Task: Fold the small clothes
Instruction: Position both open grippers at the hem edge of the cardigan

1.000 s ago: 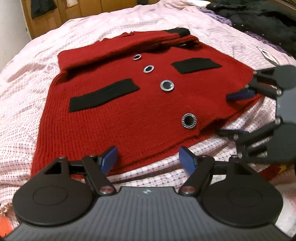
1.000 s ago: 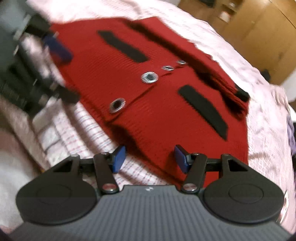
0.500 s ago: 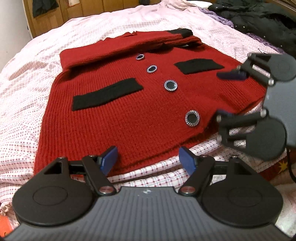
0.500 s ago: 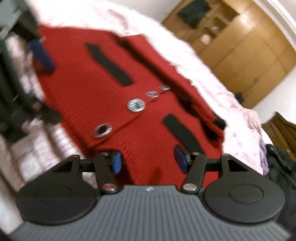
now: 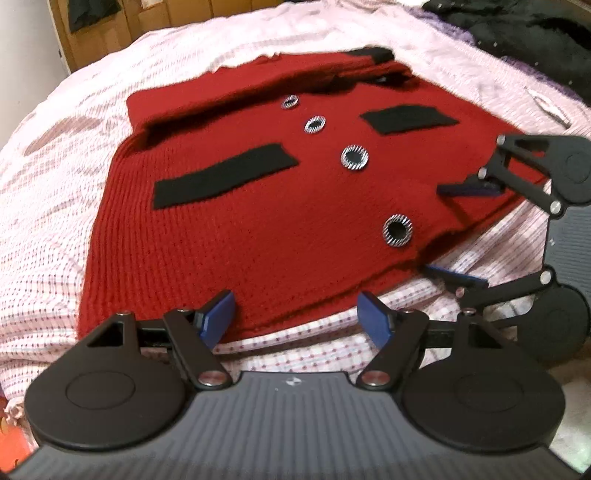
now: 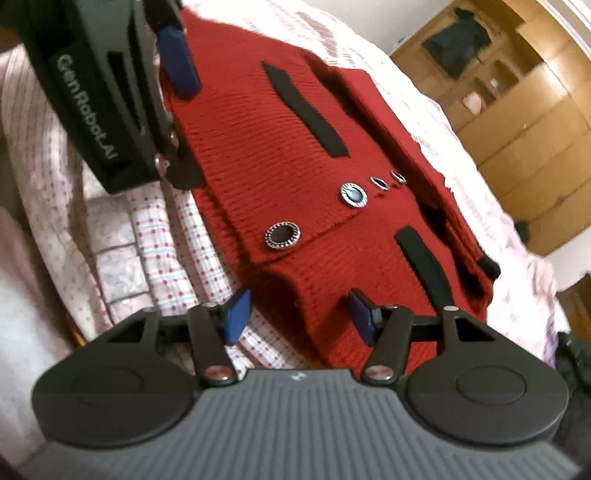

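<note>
A small red knitted cardigan (image 5: 266,206) with black pocket strips and several round silver-rimmed buttons lies flat on the bed, sleeves folded across its top. It also shows in the right wrist view (image 6: 332,192). My left gripper (image 5: 299,317) is open and empty, at the cardigan's bottom hem. My right gripper (image 6: 297,314) is open and empty, its jaws on either side of the hem's right corner. The right gripper shows in the left wrist view (image 5: 458,236), one finger over the cloth and one under the hem edge. The left gripper (image 6: 110,85) shows at upper left of the right wrist view.
The bed has a pink checked sheet (image 5: 55,206). Dark clothes (image 5: 517,33) lie at the far right of the bed. A wooden wardrobe (image 6: 517,110) stands behind the bed.
My right gripper has dropped from above the cloth down to the hem's right corner, jaws now around the edge. My left gripper has stayed at the bottom hem.
</note>
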`<control>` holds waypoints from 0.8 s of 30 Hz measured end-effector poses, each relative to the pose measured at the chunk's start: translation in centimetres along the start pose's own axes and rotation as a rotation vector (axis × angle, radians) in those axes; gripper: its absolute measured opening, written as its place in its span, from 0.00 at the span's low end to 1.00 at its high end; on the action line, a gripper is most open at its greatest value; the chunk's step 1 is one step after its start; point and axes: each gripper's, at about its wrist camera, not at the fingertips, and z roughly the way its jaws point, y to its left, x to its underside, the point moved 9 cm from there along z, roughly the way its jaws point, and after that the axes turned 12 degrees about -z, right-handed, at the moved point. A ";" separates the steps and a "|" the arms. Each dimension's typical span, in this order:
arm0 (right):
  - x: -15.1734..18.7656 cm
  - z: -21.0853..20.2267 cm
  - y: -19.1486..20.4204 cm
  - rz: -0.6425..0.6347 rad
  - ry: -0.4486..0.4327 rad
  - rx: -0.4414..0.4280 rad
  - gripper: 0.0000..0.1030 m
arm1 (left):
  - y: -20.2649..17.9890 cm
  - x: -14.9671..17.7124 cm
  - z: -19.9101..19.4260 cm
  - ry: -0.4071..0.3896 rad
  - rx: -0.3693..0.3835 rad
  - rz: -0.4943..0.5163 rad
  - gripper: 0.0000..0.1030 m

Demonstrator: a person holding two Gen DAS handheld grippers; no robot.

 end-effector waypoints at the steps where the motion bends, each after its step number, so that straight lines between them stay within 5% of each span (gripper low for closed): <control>1: -0.2 0.1 0.1 -0.015 -0.004 0.001 0.58 | 0.1 0.2 0.2 0.008 -0.004 0.003 0.77; 8: -1.3 -0.4 0.4 -0.036 -0.040 0.063 0.57 | 0.0 0.6 0.6 0.015 -0.026 0.036 0.78; 13: -2.1 -1.7 1.3 -0.031 -0.097 -0.055 0.58 | 0.1 0.6 0.4 0.014 -0.017 0.023 0.78; 18: -2.8 -0.3 1.2 -0.067 -0.065 0.022 0.57 | 0.1 0.7 0.4 0.016 -0.019 0.021 0.78; 24: -3.0 -1.7 -1.8 0.045 -0.128 0.110 0.57 | 0.2 0.4 -0.4 -0.020 -0.007 0.029 0.78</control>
